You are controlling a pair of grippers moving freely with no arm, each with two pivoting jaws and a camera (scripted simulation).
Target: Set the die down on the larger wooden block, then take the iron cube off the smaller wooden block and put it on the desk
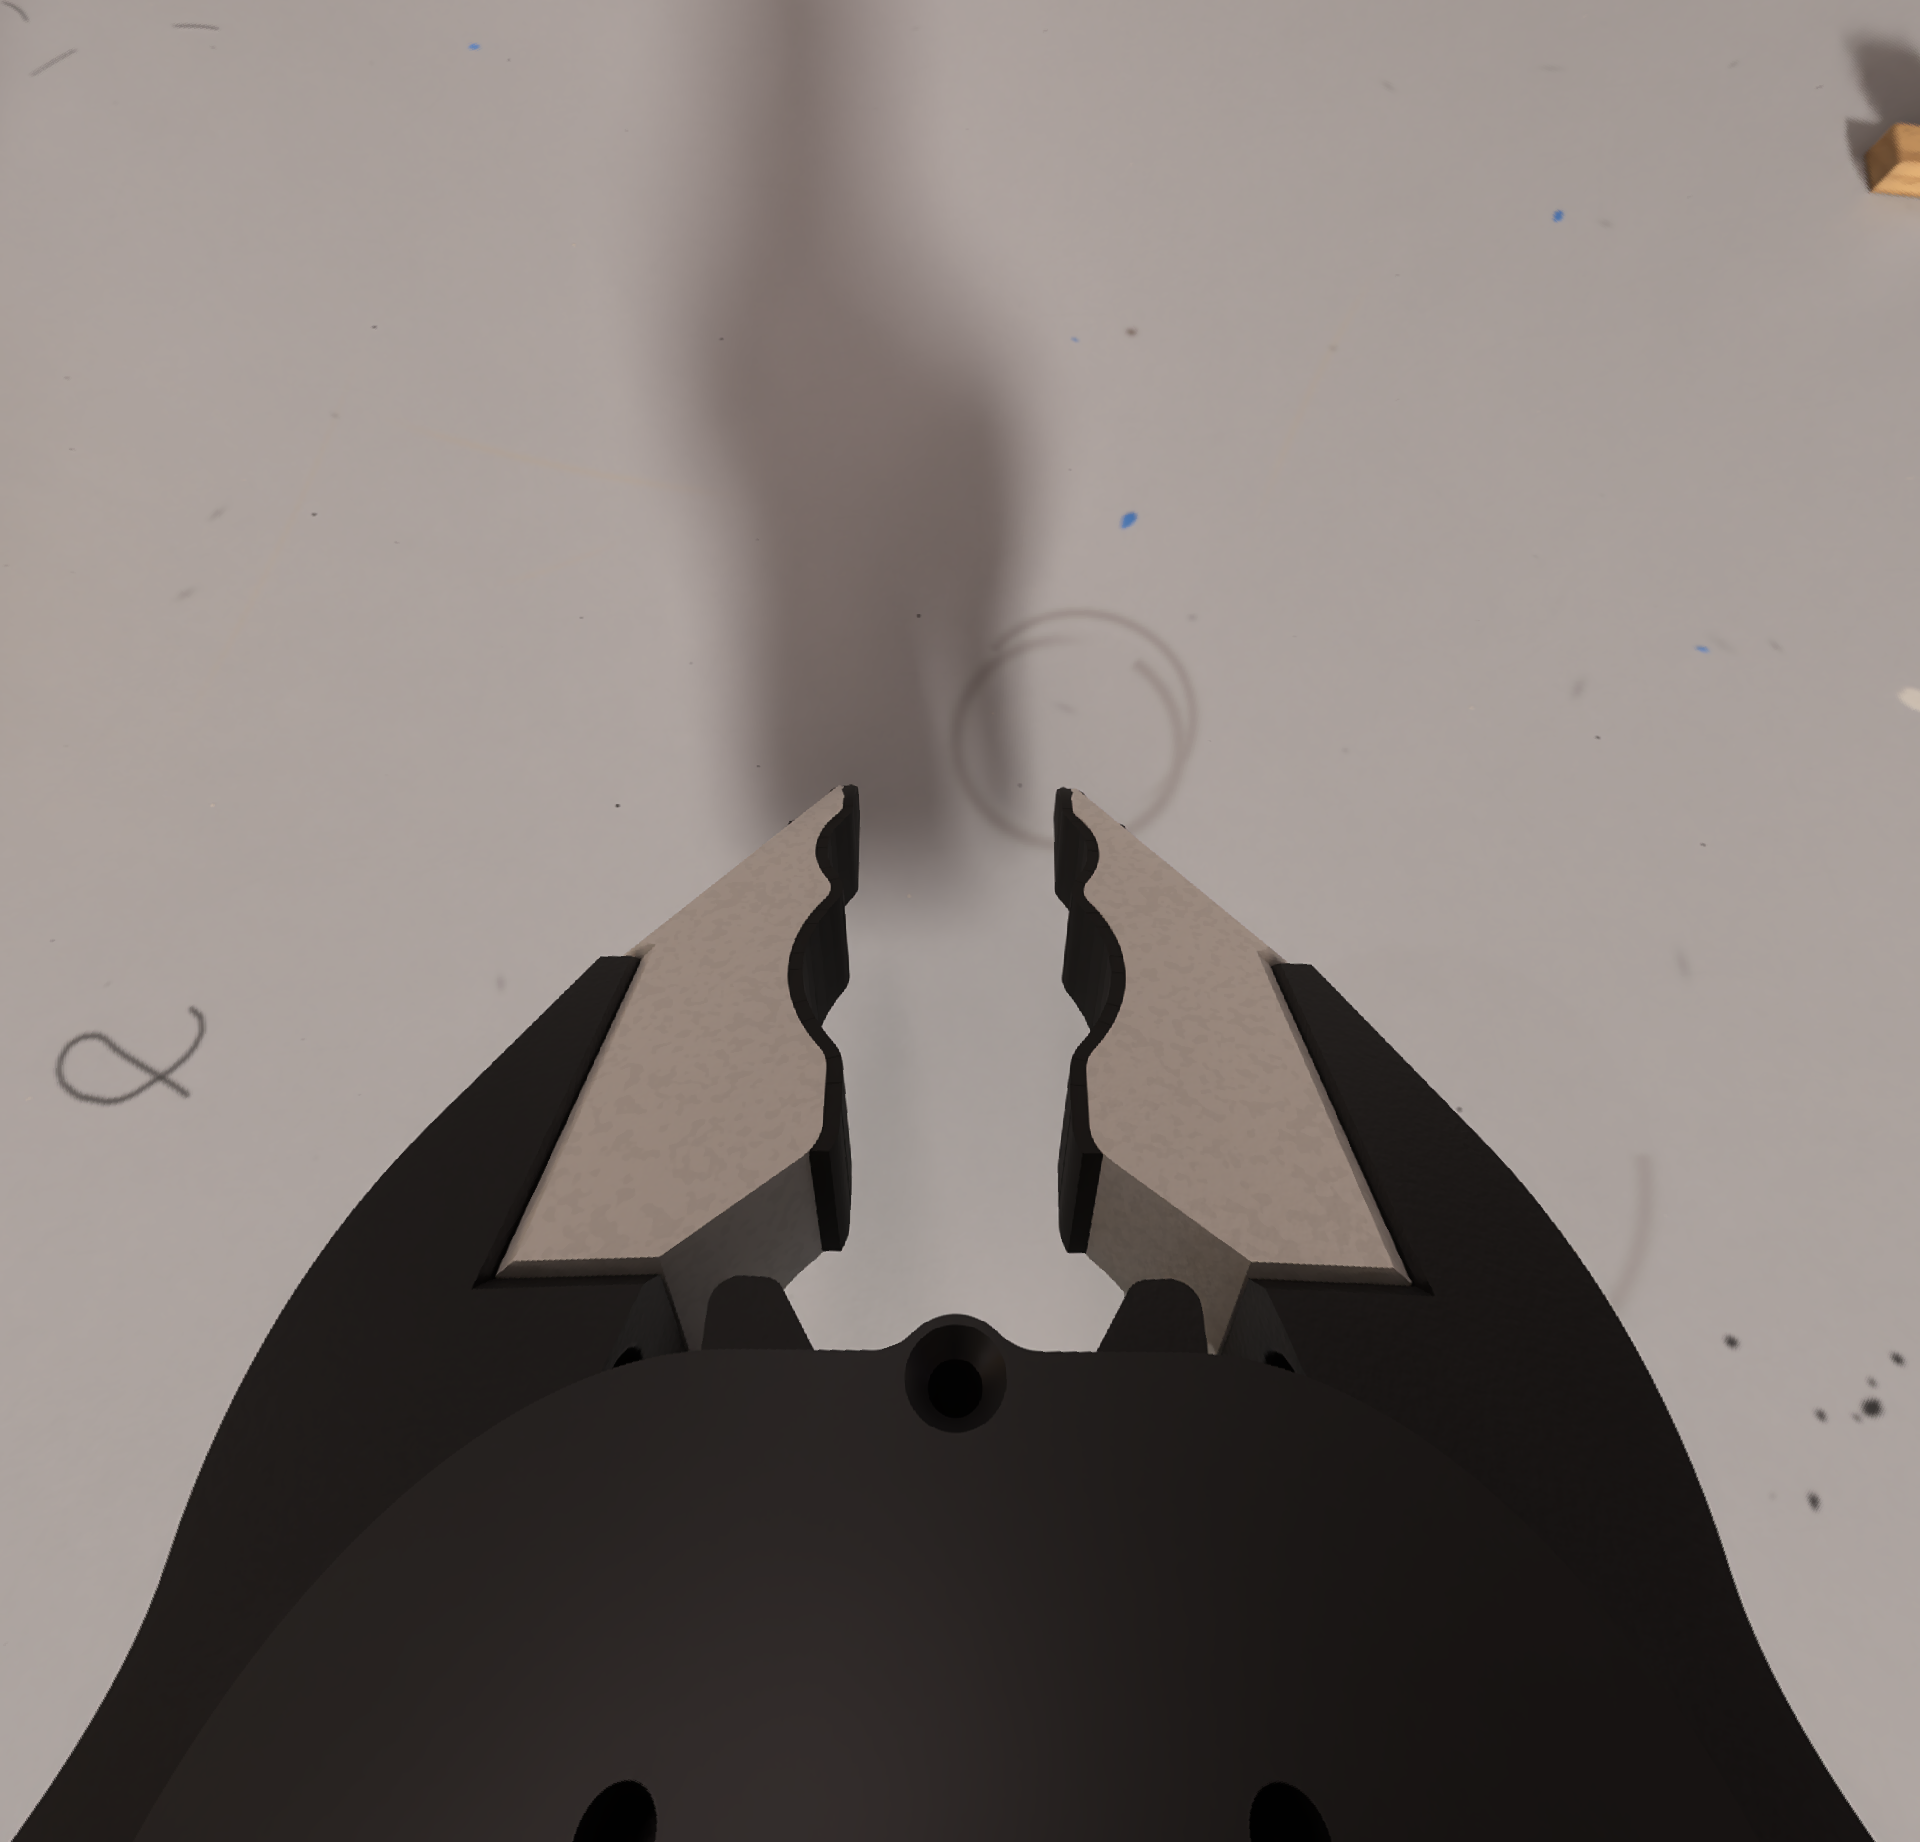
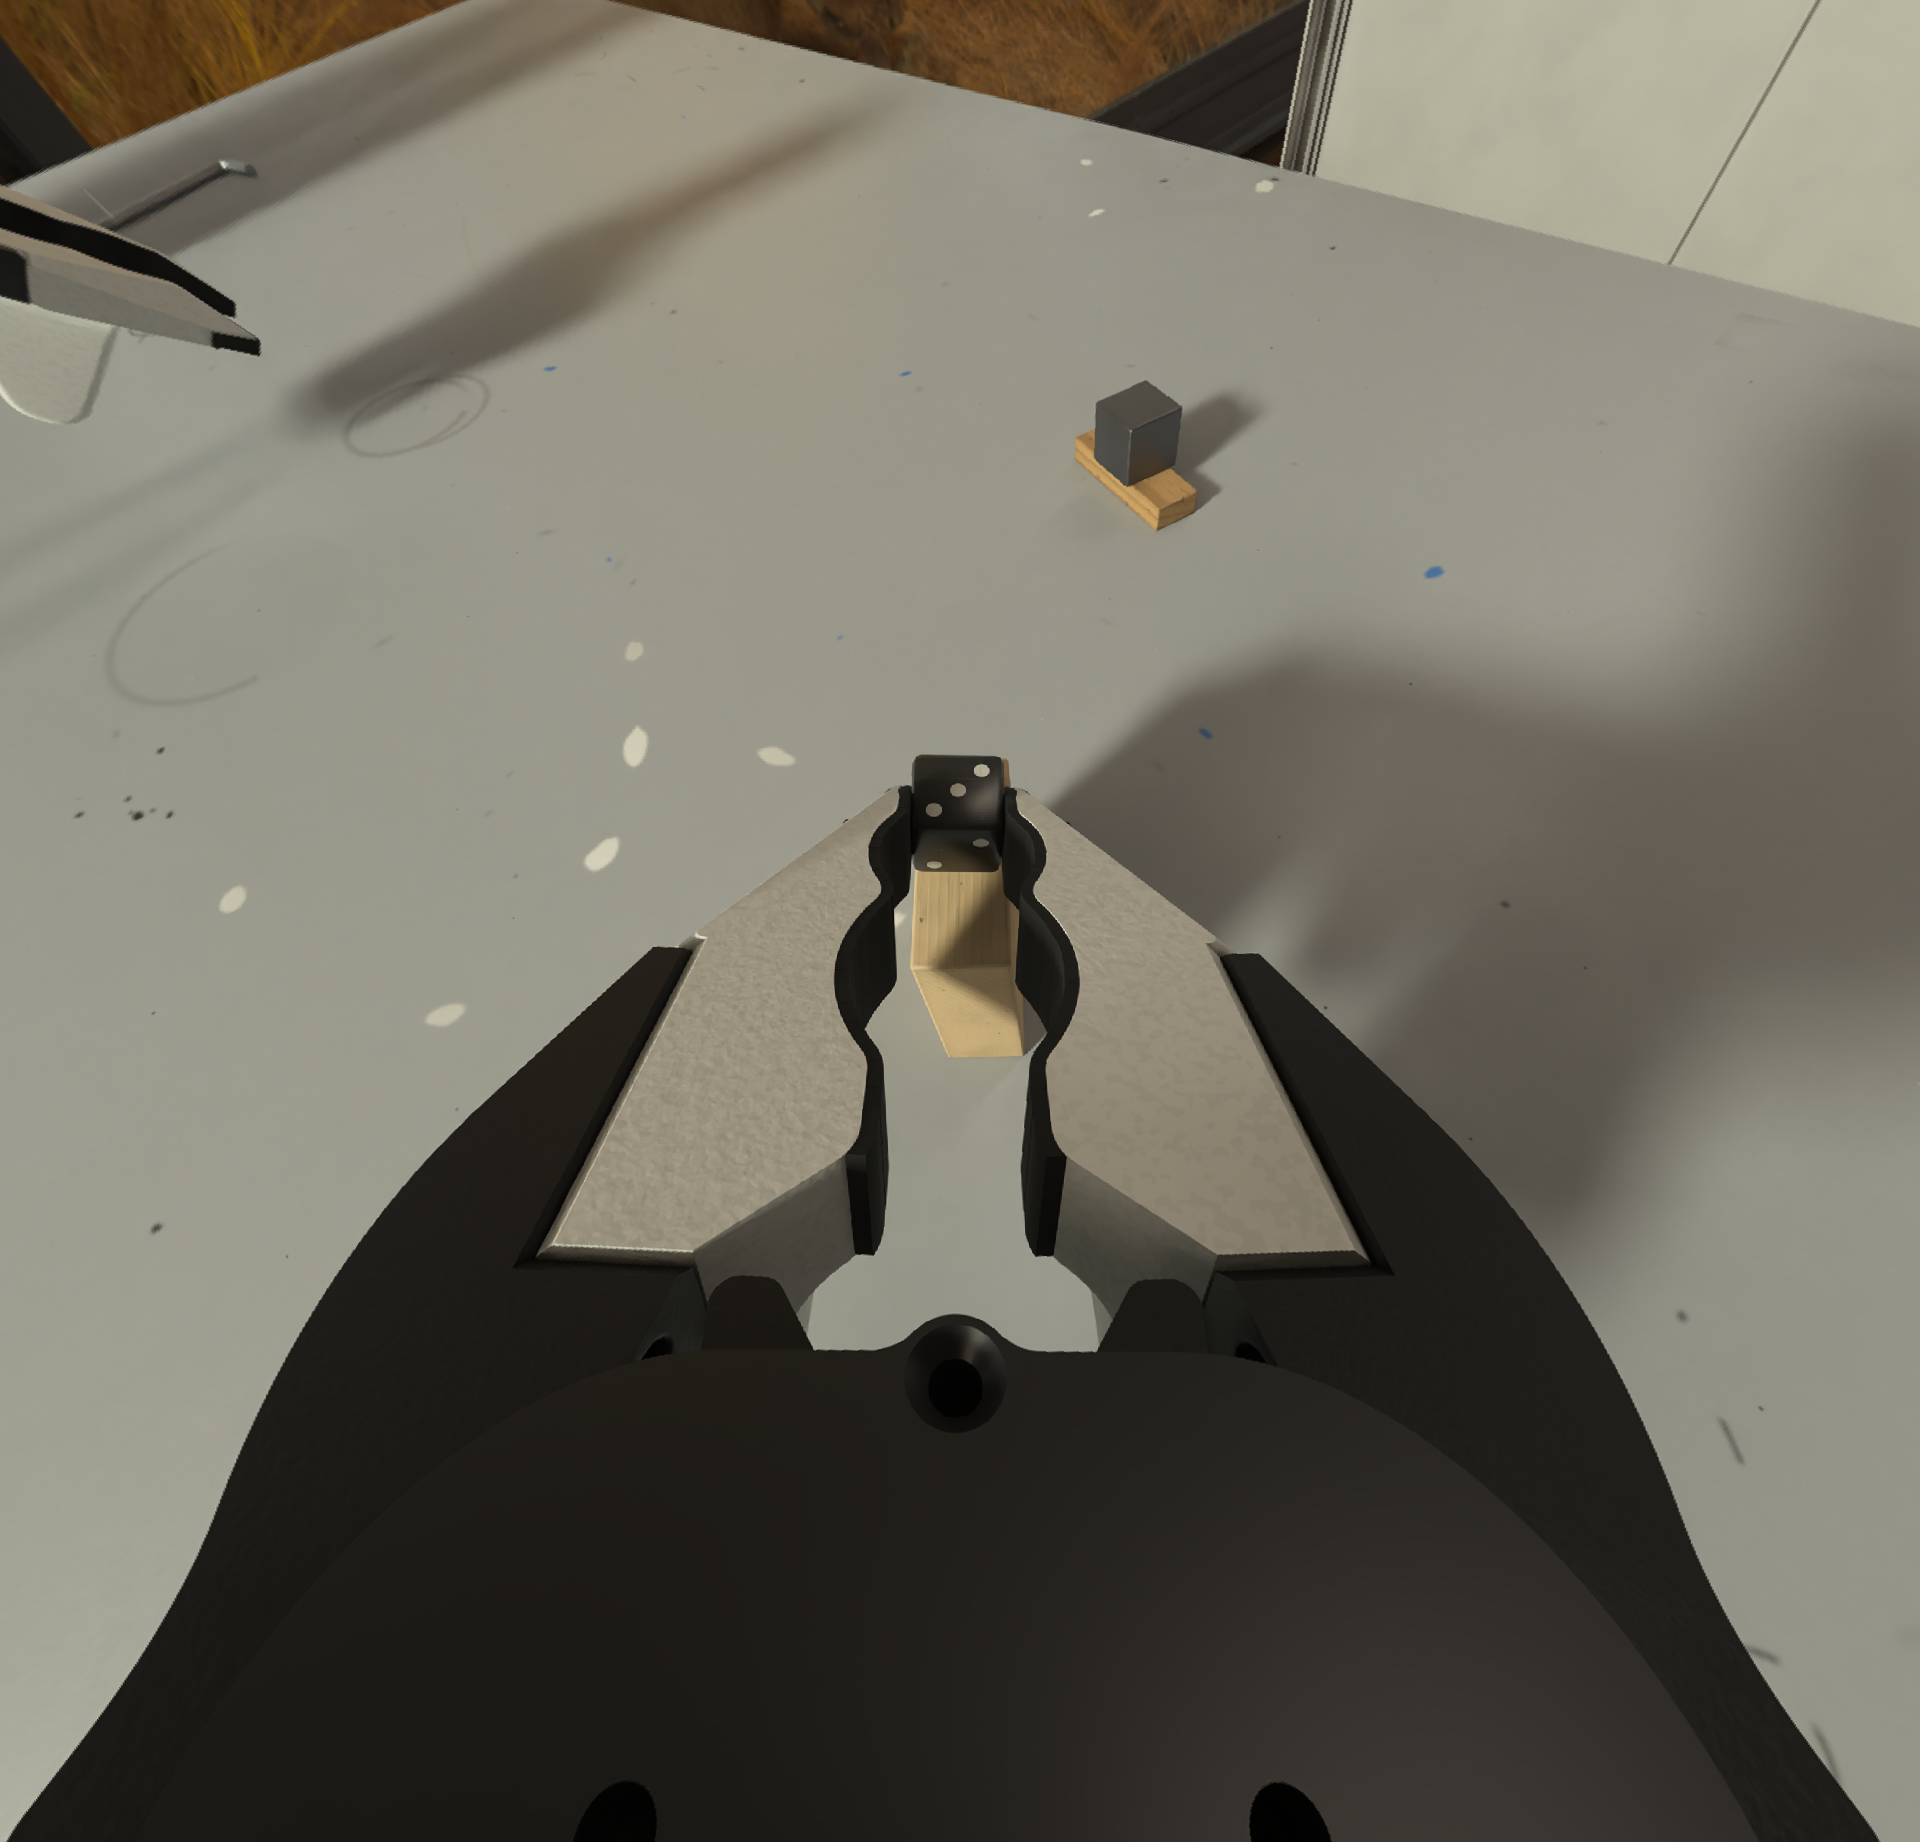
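In the right wrist view my right gripper (image 2: 957,805) is shut on a black die (image 2: 958,793) with white pips, held at its fingertips. Below it, seen between the fingers, lies the pale larger wooden block (image 2: 968,971) on the grey desk (image 2: 727,504). I cannot tell whether the die touches the block. Farther off to the right, a dark grey iron cube (image 2: 1138,430) sits on the small flat wooden block (image 2: 1148,491). My left gripper (image 1: 956,805) is open and empty above bare desk; it also shows in the right wrist view (image 2: 223,322) at the far left.
A corner of the small wooden block (image 1: 1893,163) shows at the right edge of the left wrist view. A metal rod (image 2: 177,190) lies at the desk's far left. The desk's far edge (image 2: 810,42) runs across the top, with a white panel (image 2: 1610,78) behind at the right.
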